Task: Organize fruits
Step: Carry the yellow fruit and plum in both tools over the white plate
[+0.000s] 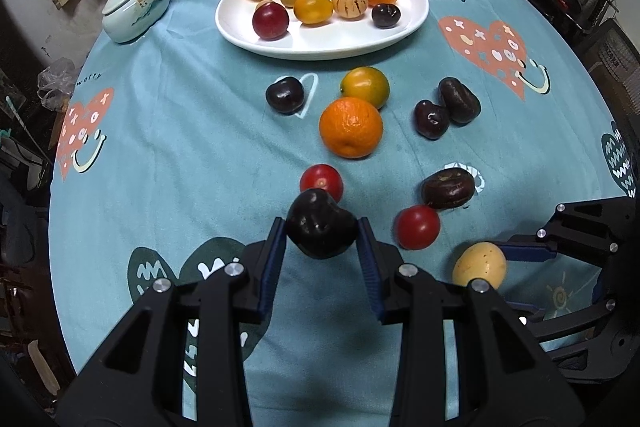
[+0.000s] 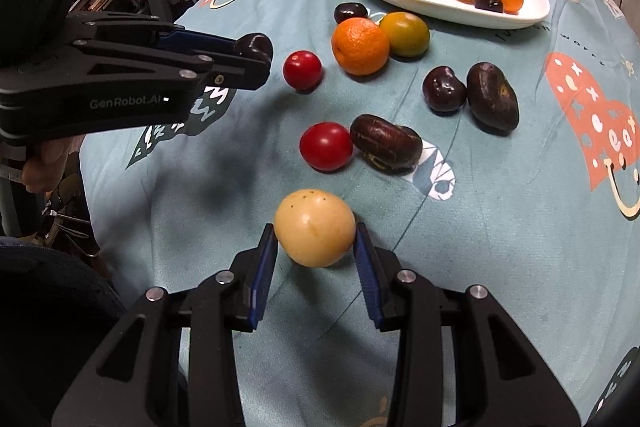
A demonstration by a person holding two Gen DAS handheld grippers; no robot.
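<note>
Two fruits sit clamped: dark plum (image 1: pixel 322 223) between left fingers (image 1: pixel 276 247), yellow fruit (image 2: pixel 315 227) between right

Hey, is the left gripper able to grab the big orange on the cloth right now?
Probably not yet. The left gripper is shut on a dark plum, so its jaws are full. The big orange lies beyond, with a red fruit partly between them.

Left gripper (image 1: pixel 322 231) clamps dark plum (image 1: pixel 320 223); plate (image 1: pixel 320 43) beyond.
</note>
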